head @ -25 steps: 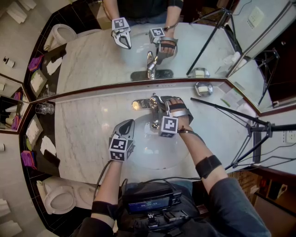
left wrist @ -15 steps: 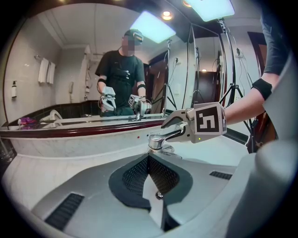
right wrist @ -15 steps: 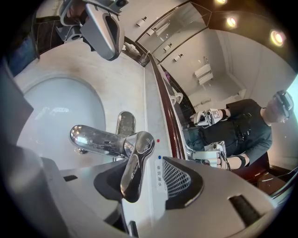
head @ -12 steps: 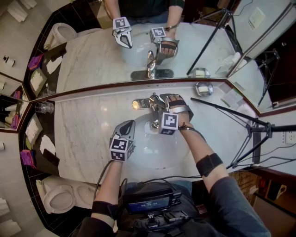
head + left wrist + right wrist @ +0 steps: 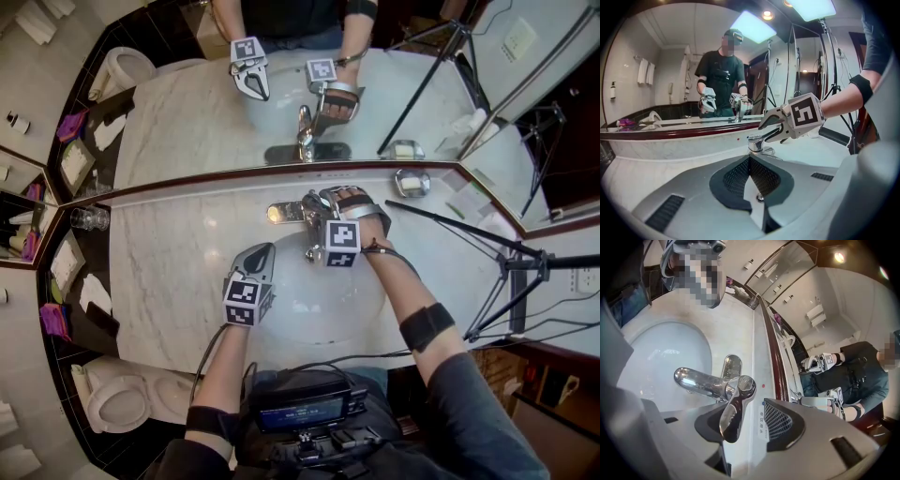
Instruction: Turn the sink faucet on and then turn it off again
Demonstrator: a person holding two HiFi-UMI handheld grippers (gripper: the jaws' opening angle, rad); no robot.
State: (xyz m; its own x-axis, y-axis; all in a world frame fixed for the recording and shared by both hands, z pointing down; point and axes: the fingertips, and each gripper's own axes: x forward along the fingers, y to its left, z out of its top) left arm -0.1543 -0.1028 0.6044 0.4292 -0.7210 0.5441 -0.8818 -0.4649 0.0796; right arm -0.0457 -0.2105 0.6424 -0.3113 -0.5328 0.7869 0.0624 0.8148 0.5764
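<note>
Fingers (image 5: 780, 419) of my right gripper (image 5: 745, 422) stood spread wide. The chrome lever (image 5: 732, 411) of the faucet (image 5: 701, 382) ran from the faucet's cap straight back into the gap between them. Its tip lay close against one finger, and I could not tell whether that finger touched it. A clear gap showed between the lever and the mesh pad of the other finger.

Seen from my head, this gripper sat at 12 o'clock of the white basin (image 5: 309, 305). It was over the faucet and pointed steeply down, with its marker cube turned toward me. The spout reached out over the basin toward 6 o'clock.

My left gripper (image 5: 262, 253) hovered at about 8 o'clock of the faucet, over the basin's rim and apart from the faucet. Its fingers (image 5: 733, 177) were pressed together with nothing between them, and they aimed at the faucet.

The marble counter (image 5: 169, 272) carried the basin. A metal soap dish (image 5: 412, 181) stood between 2 and 3 o'clock of the faucet, just beside the mirror (image 5: 187, 112). Drinking glasses (image 5: 89, 220) stood far out at 9 o'clock, at the counter's end. A black tripod (image 5: 511, 267) stood at 3 o'clock, past the counter's edge.
</note>
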